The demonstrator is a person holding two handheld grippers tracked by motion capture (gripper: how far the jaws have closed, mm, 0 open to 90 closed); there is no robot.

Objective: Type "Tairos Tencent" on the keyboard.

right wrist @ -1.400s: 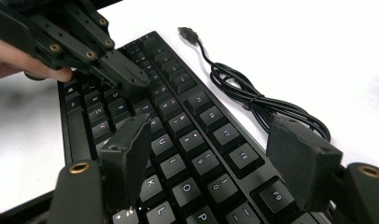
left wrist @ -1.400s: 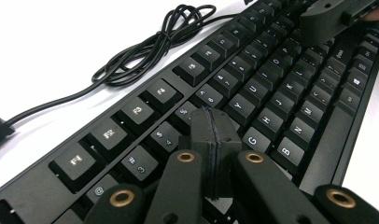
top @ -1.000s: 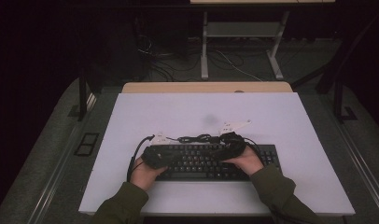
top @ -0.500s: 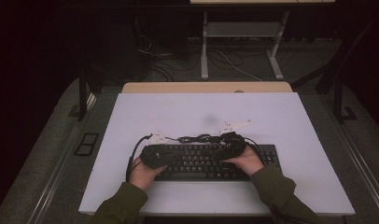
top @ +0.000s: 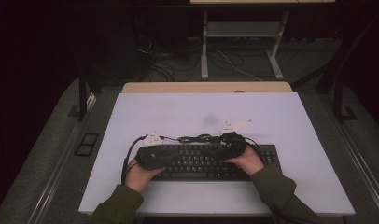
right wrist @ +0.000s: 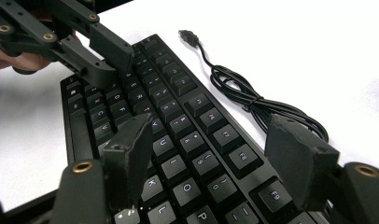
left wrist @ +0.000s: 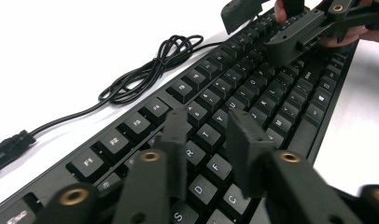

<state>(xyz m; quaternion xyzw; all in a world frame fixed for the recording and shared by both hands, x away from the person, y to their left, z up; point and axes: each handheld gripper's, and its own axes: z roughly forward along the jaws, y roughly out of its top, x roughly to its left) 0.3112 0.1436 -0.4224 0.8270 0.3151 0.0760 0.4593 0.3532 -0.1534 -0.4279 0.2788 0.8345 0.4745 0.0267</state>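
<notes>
left tongs just opening, over kbd

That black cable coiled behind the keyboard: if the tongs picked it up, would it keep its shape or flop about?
It would probably flop. The cable lies in loose uneven loops, which suggests it is limp. It looks thin and likely light, so lifted loops might sag and uncoil. Its other end seems to run to the keyboard, so pulling could tug on that, while the plug would trail free.
</notes>
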